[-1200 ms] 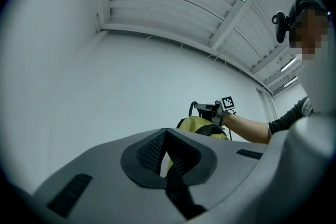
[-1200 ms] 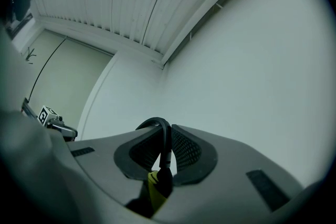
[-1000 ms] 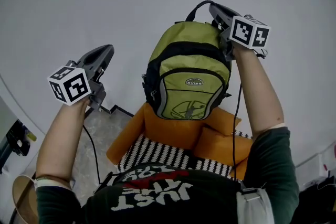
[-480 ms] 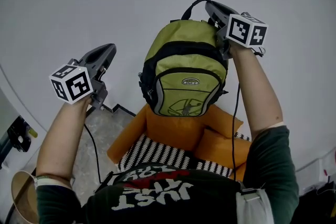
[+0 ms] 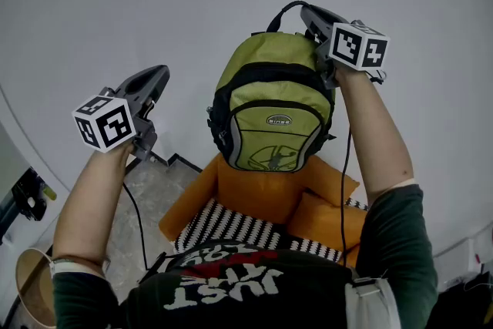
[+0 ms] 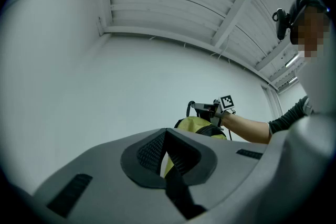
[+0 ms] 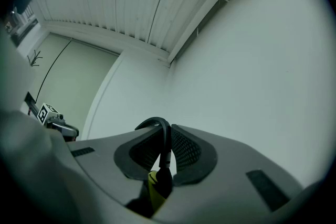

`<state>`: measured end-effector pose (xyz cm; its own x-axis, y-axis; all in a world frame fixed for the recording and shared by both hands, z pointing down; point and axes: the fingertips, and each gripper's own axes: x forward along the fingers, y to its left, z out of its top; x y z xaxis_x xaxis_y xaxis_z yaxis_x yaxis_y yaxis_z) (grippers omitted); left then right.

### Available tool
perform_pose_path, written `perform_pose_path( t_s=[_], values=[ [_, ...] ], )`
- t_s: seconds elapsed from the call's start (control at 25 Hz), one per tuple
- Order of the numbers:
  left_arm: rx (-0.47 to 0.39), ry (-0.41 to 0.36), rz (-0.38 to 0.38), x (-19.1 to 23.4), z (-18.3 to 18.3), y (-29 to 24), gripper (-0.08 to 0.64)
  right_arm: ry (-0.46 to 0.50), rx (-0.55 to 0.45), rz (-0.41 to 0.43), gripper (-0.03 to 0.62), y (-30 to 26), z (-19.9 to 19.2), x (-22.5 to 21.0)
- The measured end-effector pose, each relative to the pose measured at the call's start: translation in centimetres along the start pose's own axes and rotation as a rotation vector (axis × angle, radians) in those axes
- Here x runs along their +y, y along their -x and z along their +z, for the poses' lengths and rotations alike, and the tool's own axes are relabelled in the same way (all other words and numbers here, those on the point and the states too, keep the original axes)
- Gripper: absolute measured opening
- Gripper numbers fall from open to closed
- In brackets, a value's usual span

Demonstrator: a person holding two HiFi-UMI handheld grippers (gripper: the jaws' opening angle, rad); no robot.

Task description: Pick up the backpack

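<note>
A green and black backpack (image 5: pixel 273 112) hangs in the air in front of a white wall, above an orange armchair. My right gripper (image 5: pixel 308 11) is shut on its black top handle (image 5: pixel 281 11), and the bag dangles below it. In the right gripper view the handle (image 7: pixel 157 126) loops between the closed pads (image 7: pixel 186 152). My left gripper (image 5: pixel 158 77) is raised to the left of the bag, apart from it, shut with nothing in it. From the left gripper view, the backpack (image 6: pixel 197 126) and right gripper (image 6: pixel 207 108) show beyond my left gripper (image 6: pixel 165 144).
Below the bag stands an orange armchair (image 5: pixel 262 193) with an orange cushion (image 5: pixel 323 216) and a black-and-white striped seat (image 5: pixel 231 227). Grey floor (image 5: pixel 146 196) lies to its left. A round tan object (image 5: pixel 31 281) sits at the lower left. Cables hang from both grippers.
The right gripper and the hanging backpack have drifted slightly to the left. The left gripper has stayed where it was.
</note>
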<state>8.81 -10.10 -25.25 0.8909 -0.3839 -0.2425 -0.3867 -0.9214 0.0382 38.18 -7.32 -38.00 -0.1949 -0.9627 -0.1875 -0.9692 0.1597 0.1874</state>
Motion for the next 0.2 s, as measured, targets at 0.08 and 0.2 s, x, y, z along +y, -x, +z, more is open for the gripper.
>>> perform_pose_path(
  t_s=[0.08,0.2],
  values=[
    [0.001,-0.003,0.000,-0.05,0.03,-0.03,0.000,0.004,-0.004,-0.004,0.066,0.06,0.19,0.10],
    [0.001,-0.005,0.000,-0.06,0.16,-0.06,0.000,0.010,-0.008,-0.003,0.066,0.04,0.49,0.23]
  ],
)
